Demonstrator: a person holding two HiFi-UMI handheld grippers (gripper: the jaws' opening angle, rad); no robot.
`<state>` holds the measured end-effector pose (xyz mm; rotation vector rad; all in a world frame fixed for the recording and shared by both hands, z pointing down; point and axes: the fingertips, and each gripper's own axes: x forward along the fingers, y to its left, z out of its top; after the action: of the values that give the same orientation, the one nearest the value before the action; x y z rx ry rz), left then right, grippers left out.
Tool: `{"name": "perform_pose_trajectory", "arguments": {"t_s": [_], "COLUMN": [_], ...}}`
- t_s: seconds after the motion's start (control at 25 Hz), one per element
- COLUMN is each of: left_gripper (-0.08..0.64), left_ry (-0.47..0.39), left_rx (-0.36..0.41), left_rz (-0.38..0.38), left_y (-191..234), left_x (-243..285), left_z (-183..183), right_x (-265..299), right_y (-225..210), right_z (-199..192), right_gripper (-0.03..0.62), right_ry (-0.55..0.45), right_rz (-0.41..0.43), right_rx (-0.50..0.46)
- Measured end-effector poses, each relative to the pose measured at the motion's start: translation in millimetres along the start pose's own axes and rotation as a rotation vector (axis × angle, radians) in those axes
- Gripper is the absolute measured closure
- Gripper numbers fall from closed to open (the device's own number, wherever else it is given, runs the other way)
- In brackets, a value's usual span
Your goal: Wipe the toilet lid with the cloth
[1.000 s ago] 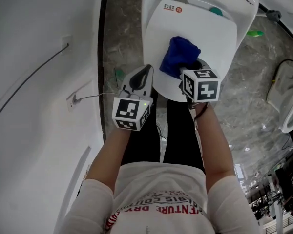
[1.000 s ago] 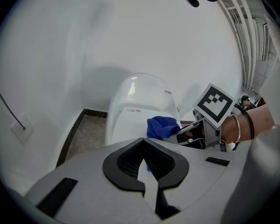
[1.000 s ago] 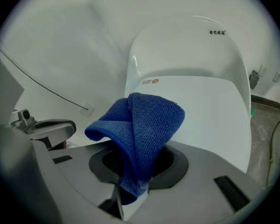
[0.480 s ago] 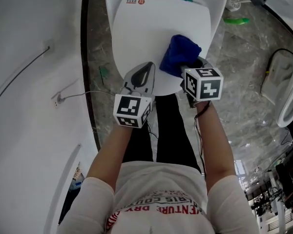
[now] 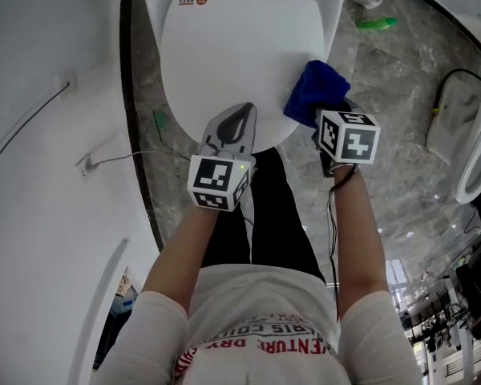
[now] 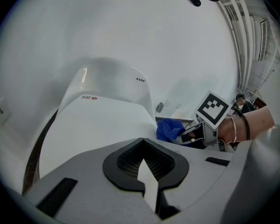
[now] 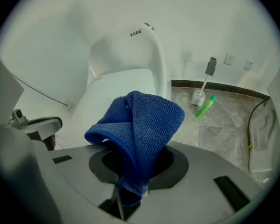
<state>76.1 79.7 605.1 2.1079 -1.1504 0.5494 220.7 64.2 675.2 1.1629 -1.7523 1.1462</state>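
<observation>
Cloth (image 7: 142, 120) first: deep blue with a looped terry pile, folded over on itself into a thick bunch, one rounded fold sticking out to the left. My right gripper (image 7: 130, 185) is pinching its lower end, so the bunch stands up out of the jaws. In the head view it sits at the right front edge of the toilet lid (image 5: 224, 46), overlapping the rim; whether it presses on the surface I cannot tell. The lid is white, smooth and down, with a small red mark near its back. My left gripper (image 6: 144, 164) is at the lid's front edge, jaws pressed together with nothing between them.
</observation>
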Motion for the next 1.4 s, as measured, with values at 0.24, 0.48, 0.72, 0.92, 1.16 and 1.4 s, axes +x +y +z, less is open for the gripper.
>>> {"name": "perform_pose_trajectory", "arguments": {"t_s": [0.24, 0.48, 0.72, 0.92, 1.16, 1.4], "left_gripper": [0.554, 0.554, 0.554, 0.554, 0.554, 0.554], "left_ry": [0.006, -0.008, -0.03, -0.02, -0.004, -0.009], "left_rx": [0.009, -0.011, 0.036, 0.031, 0.064, 0.022], "left_rz": [-0.018, -0.024, -0.035, -0.012, 0.034, 0.069], "left_y": [-6.0, 14.2, 49.0, 98.7, 155.7, 187.1], "left_x": [-8.9, -38.0, -82.1, -132.8, -174.9, -186.2], "left_z": [-7.4, -16.3, -17.4, -29.0, -48.6, -65.1], "right_x": [-10.7, -30.7, -37.9, -13.4, 30.2, 71.8], "right_y": [-19.5, 18.7, 105.2, 205.2, 311.4, 342.1], "right_z": [-16.3, -5.8, 3.3, -5.3, -17.0, -33.6], "right_gripper": [0.505, 0.505, 0.505, 0.505, 0.505, 0.505], "right_ry": [0.026, -0.04, -0.101, -0.095, -0.048, 0.002], "right_rz": [-0.065, -0.058, 0.0, 0.081, 0.189, 0.214], "right_rx": [0.018, 0.033, 0.039, 0.011, -0.074, -0.105]}}
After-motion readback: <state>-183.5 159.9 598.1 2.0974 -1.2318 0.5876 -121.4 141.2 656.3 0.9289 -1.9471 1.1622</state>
